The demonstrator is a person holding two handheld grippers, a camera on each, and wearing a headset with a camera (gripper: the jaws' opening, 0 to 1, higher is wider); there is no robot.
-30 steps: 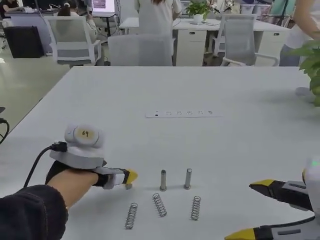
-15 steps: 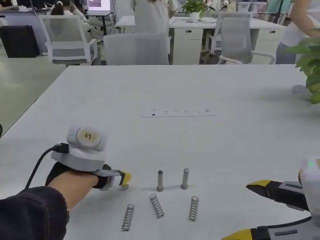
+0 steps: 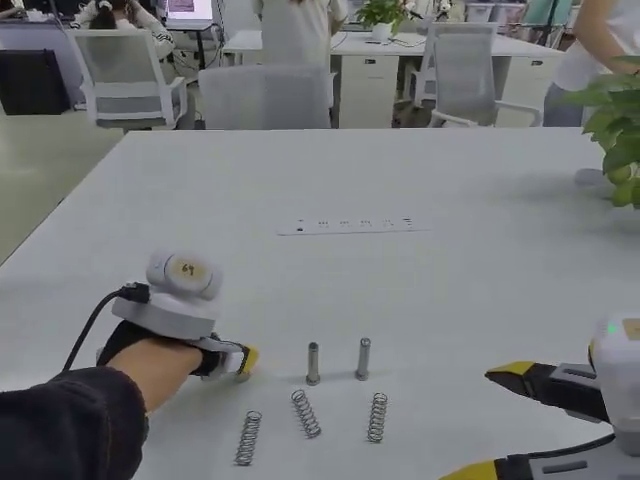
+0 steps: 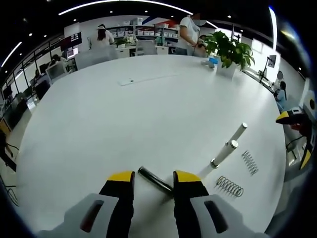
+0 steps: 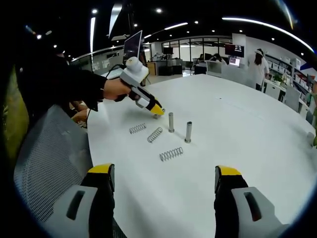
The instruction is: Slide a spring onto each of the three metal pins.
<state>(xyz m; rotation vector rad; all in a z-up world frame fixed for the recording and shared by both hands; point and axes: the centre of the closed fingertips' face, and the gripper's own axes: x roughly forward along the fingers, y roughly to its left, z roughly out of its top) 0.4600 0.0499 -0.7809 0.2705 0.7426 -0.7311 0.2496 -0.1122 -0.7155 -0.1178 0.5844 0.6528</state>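
Two metal pins (image 3: 313, 363) (image 3: 363, 358) stand upright on the white table (image 3: 420, 290). Just in front of them lie three springs (image 3: 247, 437) (image 3: 305, 413) (image 3: 377, 416), loose and flat. My left gripper (image 3: 241, 361) rests its tips on the table left of the pins. In the left gripper view a third, dark pin (image 4: 148, 175) sits across the narrow gap of the left gripper (image 4: 153, 177), with the jaws closed in on it. My right gripper (image 3: 488, 422) hovers wide open at the lower right, holding nothing, well right of the springs (image 5: 171, 154).
A flat white socket strip (image 3: 350, 226) lies mid-table beyond the pins. A potted plant (image 3: 615, 130) stands at the table's right edge. Office chairs (image 3: 265, 97), desks and people are behind the far edge.
The head camera has shifted a little. The grippers, pins and springs keep their places relative to one another.
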